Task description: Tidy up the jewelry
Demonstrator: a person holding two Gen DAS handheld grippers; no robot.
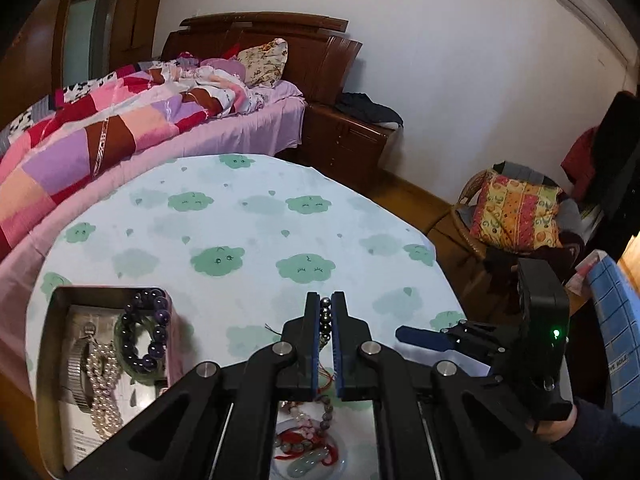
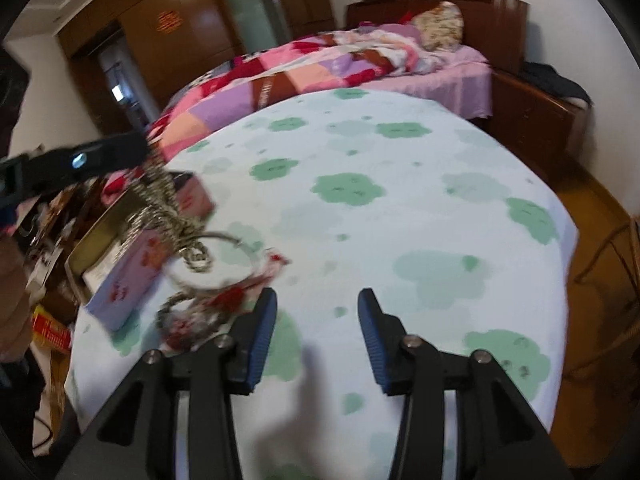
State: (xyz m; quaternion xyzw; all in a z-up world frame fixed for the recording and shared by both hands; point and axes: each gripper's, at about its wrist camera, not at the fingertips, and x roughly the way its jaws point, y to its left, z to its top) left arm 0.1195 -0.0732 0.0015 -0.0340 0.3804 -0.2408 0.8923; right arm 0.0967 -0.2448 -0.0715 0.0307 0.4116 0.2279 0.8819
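Bead bracelet (image 1: 325, 316) pinched in closed left tool (image 1: 325, 300); right tool (image 2: 316, 300) parted, empty, beside jewelry pile (image 2: 192, 320).

tin (image 1: 52, 320) on table's (image 1: 256, 216) left edge, bracelets (image 1: 146, 332) inside; bed (image 1: 120, 128) behind table.

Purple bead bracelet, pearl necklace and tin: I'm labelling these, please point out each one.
purple bead bracelet (image 1: 136, 354): left wrist view, on its lower left beads.
pearl necklace (image 1: 105, 392): left wrist view, on the bunched strands.
tin (image 1: 43, 360): left wrist view, on its left rim.
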